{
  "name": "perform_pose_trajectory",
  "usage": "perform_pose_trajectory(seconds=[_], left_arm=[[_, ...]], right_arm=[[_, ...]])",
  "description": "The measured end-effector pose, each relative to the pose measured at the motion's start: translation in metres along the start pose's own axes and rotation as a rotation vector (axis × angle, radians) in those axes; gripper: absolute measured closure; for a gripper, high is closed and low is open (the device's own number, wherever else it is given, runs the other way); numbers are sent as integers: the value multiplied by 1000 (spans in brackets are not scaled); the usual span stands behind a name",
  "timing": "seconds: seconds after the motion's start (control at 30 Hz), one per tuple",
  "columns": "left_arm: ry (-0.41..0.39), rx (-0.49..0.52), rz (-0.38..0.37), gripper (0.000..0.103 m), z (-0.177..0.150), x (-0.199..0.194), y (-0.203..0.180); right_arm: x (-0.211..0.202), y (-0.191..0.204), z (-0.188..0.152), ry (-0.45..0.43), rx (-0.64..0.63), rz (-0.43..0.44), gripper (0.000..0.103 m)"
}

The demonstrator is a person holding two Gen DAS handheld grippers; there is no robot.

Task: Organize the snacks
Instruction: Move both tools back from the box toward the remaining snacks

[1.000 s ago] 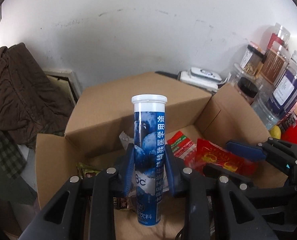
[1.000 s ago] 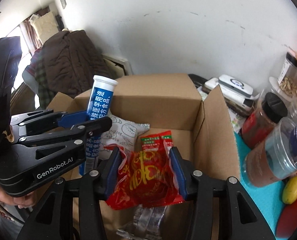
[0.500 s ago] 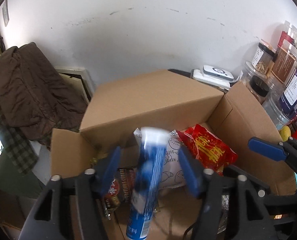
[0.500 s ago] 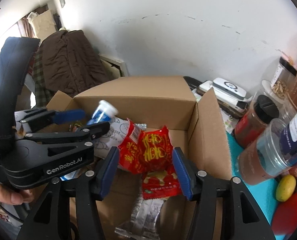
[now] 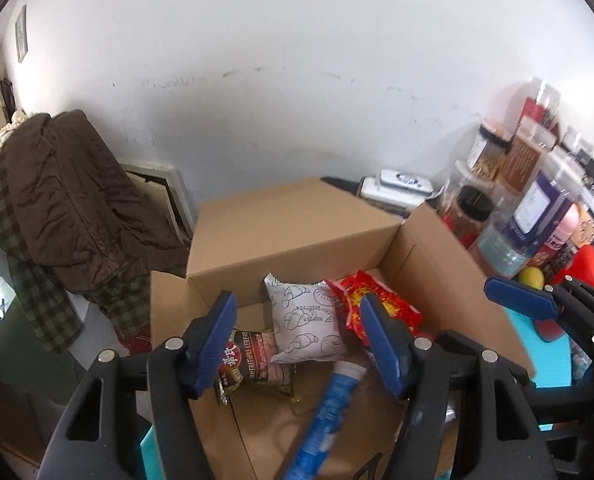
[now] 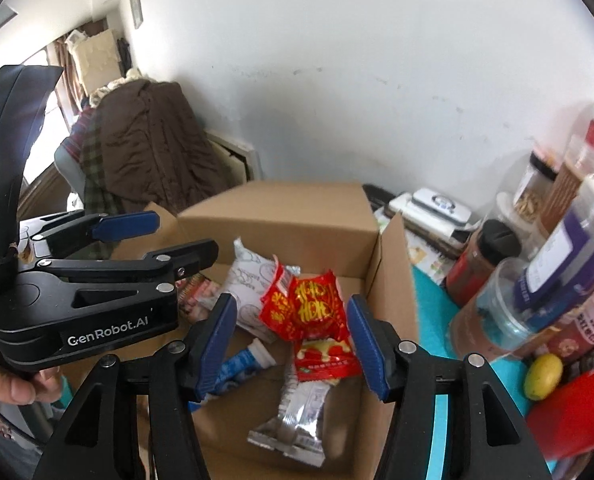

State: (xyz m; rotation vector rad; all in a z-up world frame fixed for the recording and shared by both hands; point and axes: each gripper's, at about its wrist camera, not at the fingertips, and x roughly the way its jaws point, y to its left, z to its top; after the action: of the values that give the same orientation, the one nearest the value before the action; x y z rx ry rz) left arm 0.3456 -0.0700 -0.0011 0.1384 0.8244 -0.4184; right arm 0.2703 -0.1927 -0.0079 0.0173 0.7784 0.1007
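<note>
An open cardboard box [image 5: 289, 232] holds the snacks. My left gripper [image 5: 297, 304] stands open above it, with nothing between its fingers. Below it a blue tube with a white cap [image 5: 329, 408] lies tilted on the box floor, blurred. A white croissant packet [image 5: 305, 324], a dark cereal bar [image 5: 253, 360] and a red packet [image 5: 347, 300] lie further in. My right gripper [image 6: 292, 302] hovers over the red packet [image 6: 309, 308]; its jaws are opening and its pads do not touch the packet. A silver packet [image 6: 297, 420] lies nearer.
Several jars and bottles [image 6: 537, 280] crowd the right on a teal mat [image 6: 429, 300], with a yellow lemon [image 6: 543, 370] and a red object [image 6: 569, 412]. A brown coat [image 5: 65, 200] hangs at the left. The white wall is close behind the box.
The left gripper let go of the blue tube, which fell into the box. The right gripper released the red packet into the box. Both grippers rose and drew back.
</note>
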Motion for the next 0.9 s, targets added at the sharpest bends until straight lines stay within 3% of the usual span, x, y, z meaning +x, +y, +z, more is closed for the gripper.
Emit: perform_pose_trajectory(seconds=[0.5,0.7,0.73,0.8,0.9], left_arm=[[-160,18,-21,39,-5,-109,-19],[-215,32,-29,39,-17,-147,-28],[-224,34,-33,38,-20,-153,-30],[-242,34,-35,22,-26,-163,-32],[-289,42,-26,18,-37,-182,-39]], right_arm=[[-98,27,-1,-173,-53,-59,45],[-133,39,-13,-238,-70,-128,45],[-138,41,-16,-247,-69,-140,45],[-151,44,-24,-268,-72,-163,43],[-167,49,-36,-296,-82,-196,40]])
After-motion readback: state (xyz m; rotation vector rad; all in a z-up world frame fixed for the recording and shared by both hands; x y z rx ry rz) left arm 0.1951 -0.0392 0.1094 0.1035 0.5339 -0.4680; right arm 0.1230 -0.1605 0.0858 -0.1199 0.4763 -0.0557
